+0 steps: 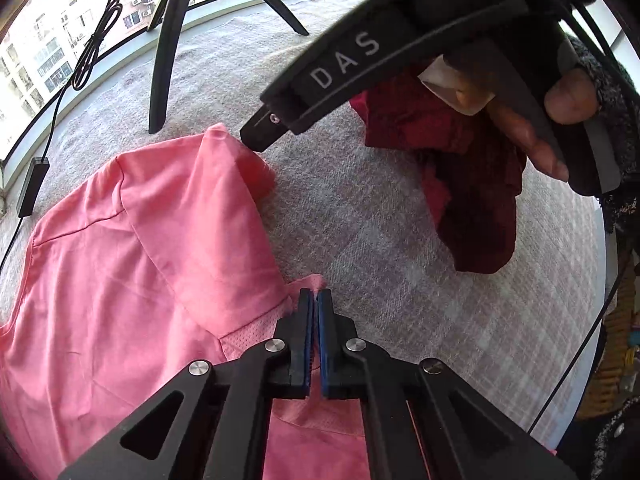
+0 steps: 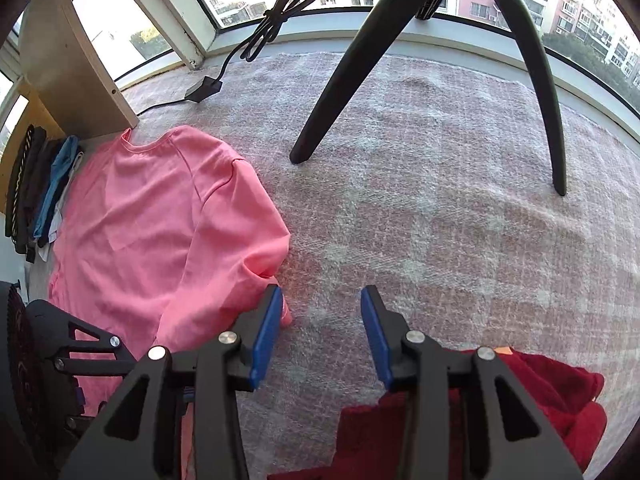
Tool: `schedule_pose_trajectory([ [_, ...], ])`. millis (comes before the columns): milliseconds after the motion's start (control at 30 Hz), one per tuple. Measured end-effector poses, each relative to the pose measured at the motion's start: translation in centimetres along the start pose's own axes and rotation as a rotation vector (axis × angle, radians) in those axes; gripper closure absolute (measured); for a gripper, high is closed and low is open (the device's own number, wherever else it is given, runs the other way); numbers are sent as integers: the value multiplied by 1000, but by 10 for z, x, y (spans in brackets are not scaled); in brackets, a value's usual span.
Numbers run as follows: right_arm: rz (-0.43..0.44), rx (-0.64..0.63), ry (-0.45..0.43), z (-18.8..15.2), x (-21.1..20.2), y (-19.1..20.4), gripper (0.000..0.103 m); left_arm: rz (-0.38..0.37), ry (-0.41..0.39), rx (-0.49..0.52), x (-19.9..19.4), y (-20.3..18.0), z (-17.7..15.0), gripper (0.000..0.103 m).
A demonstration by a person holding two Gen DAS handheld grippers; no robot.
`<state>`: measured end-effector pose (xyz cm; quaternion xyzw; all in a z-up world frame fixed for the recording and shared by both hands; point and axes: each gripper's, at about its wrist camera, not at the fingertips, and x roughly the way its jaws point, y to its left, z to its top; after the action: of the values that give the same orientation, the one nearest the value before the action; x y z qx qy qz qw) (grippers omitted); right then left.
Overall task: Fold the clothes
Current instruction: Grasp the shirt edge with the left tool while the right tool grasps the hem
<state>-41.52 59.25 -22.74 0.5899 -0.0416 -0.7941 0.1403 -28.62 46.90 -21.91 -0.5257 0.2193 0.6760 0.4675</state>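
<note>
1. Left tool (image 1: 315, 300) found clenched on a fold of the pink shirt (image 1: 132, 264) near its lower edge; right tool (image 2: 320, 300) found released, jaws wide apart, nothing between them.
2. Pink shirt noted lying partly flattened on the grey blanket (image 2: 440, 200), one sleeve doubled inward; dark red garment (image 2: 552, 396) noted crumpled just beside, apart from the shirt.
3. Step judged as an early fold of the pink shirt, not yet complete.
4. Next move judged to call for a second grip by the right tool on the shirt's near edge, then a joint carry across.
5. Seen from the left wrist only: right tool's tip at the shirt's sleeve. Seen from the right wrist only: neckline, stacked clothes (image 2: 48, 184) at the shelf.
</note>
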Motion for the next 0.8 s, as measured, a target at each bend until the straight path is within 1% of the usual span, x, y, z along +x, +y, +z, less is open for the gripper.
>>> schedule_pose_trajectory([
  [67,-2,-14,7,1,2,2,59,-60,-49,-41,-16,8,-5,101],
  [133,5,-32,11,3,7,7,56,-99,-84,-72,-29,15,-11,101],
  [300,24,-78,22,6,19,21,56,-136,-112,-99,-40,25,-19,101],
  [333,39,-84,22,7,19,22,56,-150,-118,-105,-41,28,-20,101],
  [367,72,-79,26,8,19,22,56,-156,-125,-110,-42,30,-22,101],
  [400,101,-69,26,8,19,22,62,-163,-129,-115,-44,30,-23,101],
  [433,129,-60,26,8,18,22,88,-172,-133,-120,-45,31,-24,101],
  [467,138,-52,15,8,13,20,102,-192,-143,-132,-47,34,-24,101],
  [533,153,-35,-8,8,2,17,101,-239,-166,-157,-50,41,-24,101],
  [633,166,-13,-50,7,-17,13,101,-257,-189,-163,-56,41,-26,101],
  [667,155,-26,-68,7,-24,13,101,-262,-197,-165,-59,41,-27,101],
  [700,139,-48,-73,6,-27,14,98,-256,-198,-161,-59,37,-26,101],
  [733,132,-65,-52,5,-26,14,79,-254,-202,-163,-61,38,-26,101],
  [767,121,-68,-39,3,-22,13,65,-253,-207,-167,-62,39,-27,101],
  [800,110,-70,-28,1,-18,12,46,-253,-210,-169,-62,40,-25,101],
])
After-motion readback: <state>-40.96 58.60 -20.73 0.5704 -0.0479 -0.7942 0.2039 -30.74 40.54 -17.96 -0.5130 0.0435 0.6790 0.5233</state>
